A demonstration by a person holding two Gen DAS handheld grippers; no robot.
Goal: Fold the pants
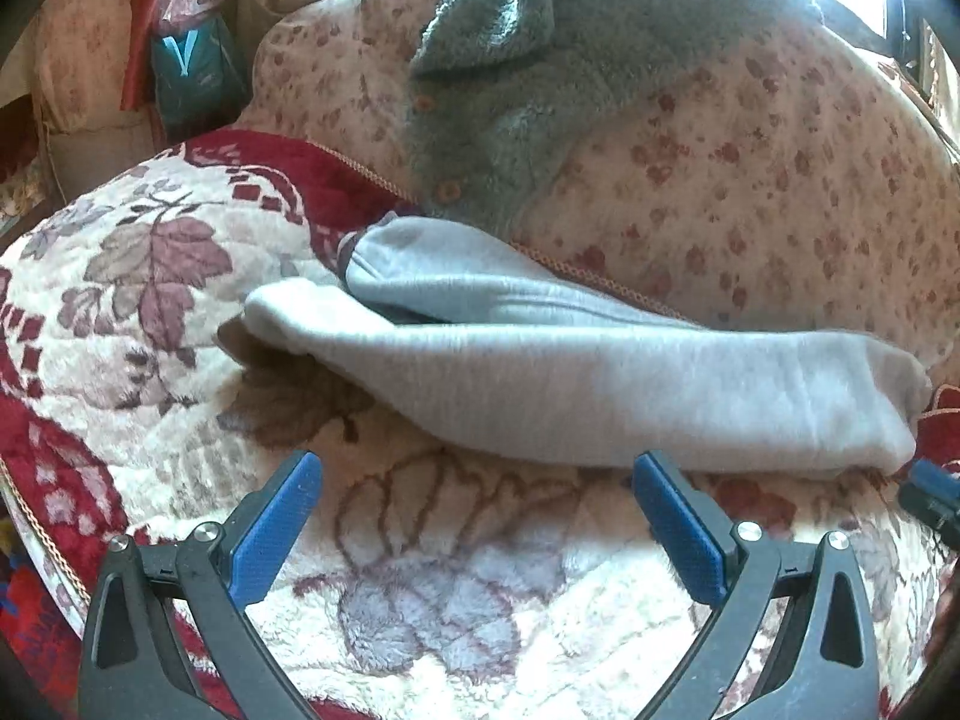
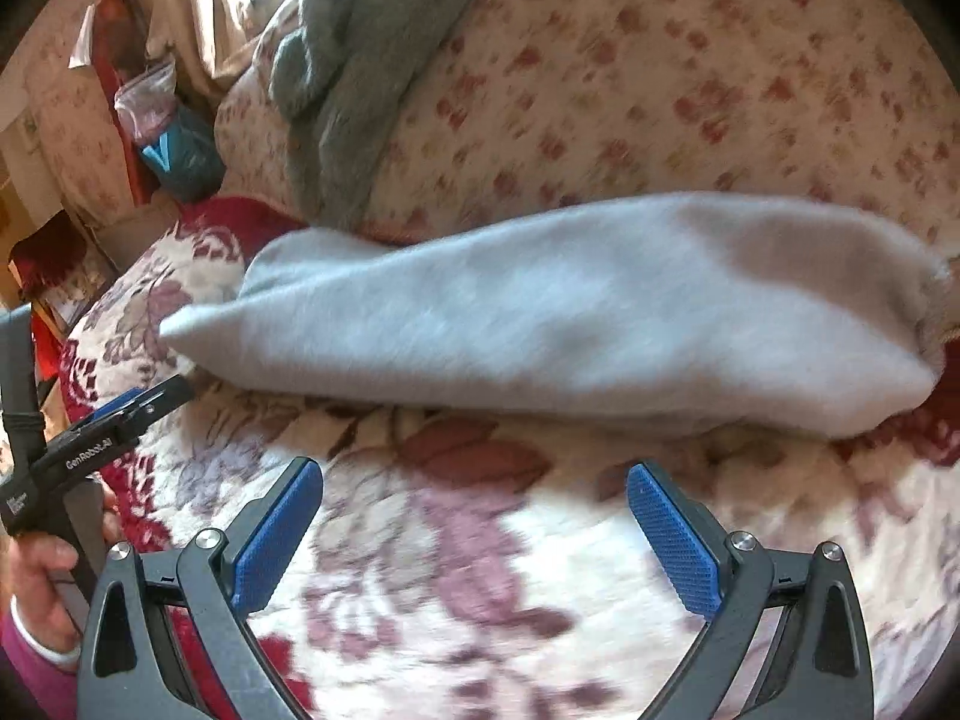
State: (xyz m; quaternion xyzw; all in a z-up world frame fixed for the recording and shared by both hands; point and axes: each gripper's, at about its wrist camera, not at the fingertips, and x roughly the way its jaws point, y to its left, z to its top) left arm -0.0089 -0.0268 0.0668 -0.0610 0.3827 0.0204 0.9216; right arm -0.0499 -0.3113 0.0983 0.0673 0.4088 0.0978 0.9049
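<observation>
Where the left gripper [image 2: 135,402] shows in the right wrist view, its side reads "GenRobot.AI", a hand [image 2: 42,564] gripping its handle. Both it and the right gripper [image 2: 474,531] gape, released, above the floral blanket [image 1: 150,276], just short of the folded grey pants [image 1: 600,384].

Pants [image 1: 540,372]: light grey fleece, folded lengthwise into one long narrow band, lying flat and roughly horizontal. Second leg layer peeks out along the far edge, dark cuff at its left end. Right end is wider and rounded; left end tapers.
</observation>
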